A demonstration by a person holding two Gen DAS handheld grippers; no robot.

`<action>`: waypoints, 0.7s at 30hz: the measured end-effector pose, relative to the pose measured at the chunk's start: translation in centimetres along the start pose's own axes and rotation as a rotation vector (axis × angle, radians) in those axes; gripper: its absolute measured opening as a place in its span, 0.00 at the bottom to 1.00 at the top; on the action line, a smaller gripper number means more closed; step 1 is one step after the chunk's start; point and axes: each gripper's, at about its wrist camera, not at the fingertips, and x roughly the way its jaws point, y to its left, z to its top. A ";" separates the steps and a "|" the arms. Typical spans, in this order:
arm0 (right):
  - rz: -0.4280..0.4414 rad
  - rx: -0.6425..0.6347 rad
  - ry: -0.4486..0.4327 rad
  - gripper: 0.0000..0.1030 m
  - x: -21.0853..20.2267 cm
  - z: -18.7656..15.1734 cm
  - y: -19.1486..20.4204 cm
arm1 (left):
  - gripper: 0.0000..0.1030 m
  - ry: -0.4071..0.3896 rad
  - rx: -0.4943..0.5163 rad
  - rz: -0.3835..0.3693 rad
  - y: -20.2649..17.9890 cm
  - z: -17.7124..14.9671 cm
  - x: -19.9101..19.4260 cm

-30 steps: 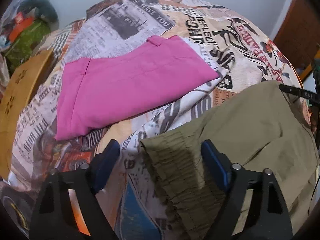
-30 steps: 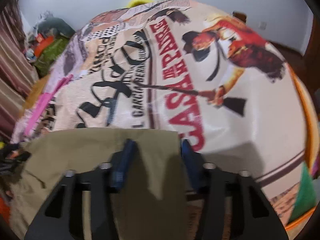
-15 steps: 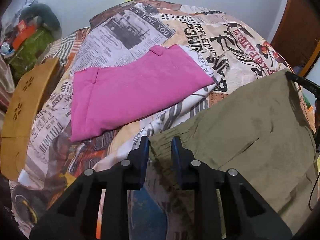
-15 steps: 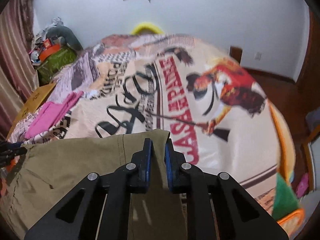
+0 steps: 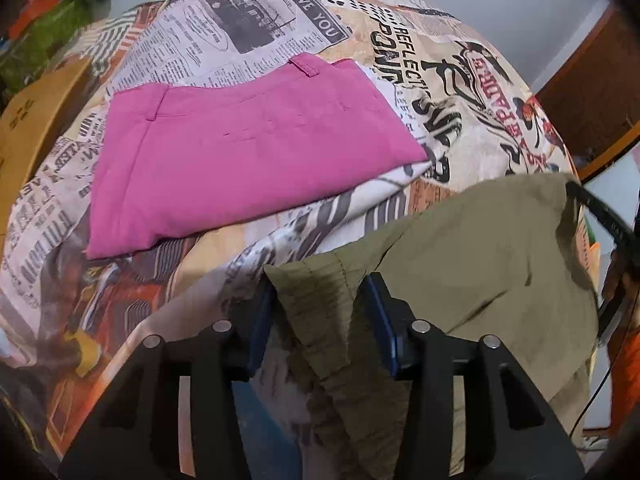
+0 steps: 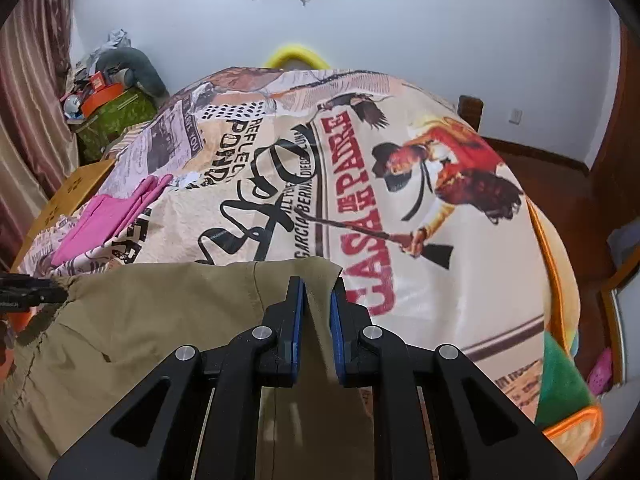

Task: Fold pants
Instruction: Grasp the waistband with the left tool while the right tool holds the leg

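Olive-green pants (image 5: 472, 256) lie at the near edge of a bed, their gathered waistband at the left. My left gripper (image 5: 320, 308) has its jaws part open around the waistband corner, with fabric bunched between the blue pads. My right gripper (image 6: 316, 312) is shut on the pants' far right corner (image 6: 316, 276) and lifts it. The pants also show in the right wrist view (image 6: 160, 320). The right gripper's tip shows at the right of the left wrist view (image 5: 600, 216).
Folded pink pants (image 5: 248, 160) lie on the printed bedspread (image 6: 400, 208) beyond the olive pair. A wooden board (image 5: 36, 120) stands at the bed's left. Bags and clutter (image 6: 112, 100) sit in the far left corner. A yellow ring (image 6: 296, 56) shows behind the bed.
My left gripper closed on the waistband corner, then its jaws widened again with fabric still between them. My right gripper closed on the far corner and lifted it.
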 end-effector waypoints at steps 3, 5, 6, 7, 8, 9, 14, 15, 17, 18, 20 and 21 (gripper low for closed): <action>0.002 0.012 -0.004 0.11 -0.1 0.1 -0.2 | 0.45 0.000 0.028 0.016 -0.4 0.2 0.5; 0.000 0.013 -0.010 0.11 -0.5 0.4 -0.2 | 0.41 -0.020 0.065 0.057 -1.1 0.2 0.3; -0.003 0.010 -0.016 0.11 -0.8 0.4 -0.2 | 0.37 -0.032 0.078 0.090 -1.5 0.1 0.1; -0.006 0.005 -0.025 0.11 -1.2 0.7 -0.1 | 0.34 -0.041 0.086 0.112 -1.8 0.1 -0.2; -0.011 0.005 -0.034 0.11 -1.5 0.8 0.0 | 0.23 -0.055 0.095 0.140 -2.1 0.2 -0.6; -0.016 0.002 -0.048 0.11 -2.0 1.0 0.1 | 0.10 -0.079 0.112 0.189 -2.6 0.2 -1.2; -0.021 -0.024 -0.167 0.10 -5.8 2.9 0.9 | 0.08 -0.195 0.171 0.211 -4.0 0.7 -5.1; -0.024 -0.031 -0.184 0.10 -6.5 3.4 1.1 | 0.08 -0.220 0.180 0.213 -4.3 0.8 -6.0; -0.033 -0.036 -0.223 0.10 -8.1 4.2 1.4 | 0.08 -0.269 0.191 0.212 -4.7 1.1 -7.9; -0.034 -0.035 -0.237 0.10 -8.6 4.6 1.5 | 0.08 -0.293 0.192 0.209 -4.9 1.3 -9.0; -0.030 -0.021 -0.276 0.10 -10.3 5.4 1.5 | 0.08 -0.330 0.187 0.201 -5.2 1.4 -10.8; -0.028 -0.015 -0.291 0.10 -11.0 5.6 1.6 | 0.08 -0.345 0.184 0.191 -5.4 1.6 -11.6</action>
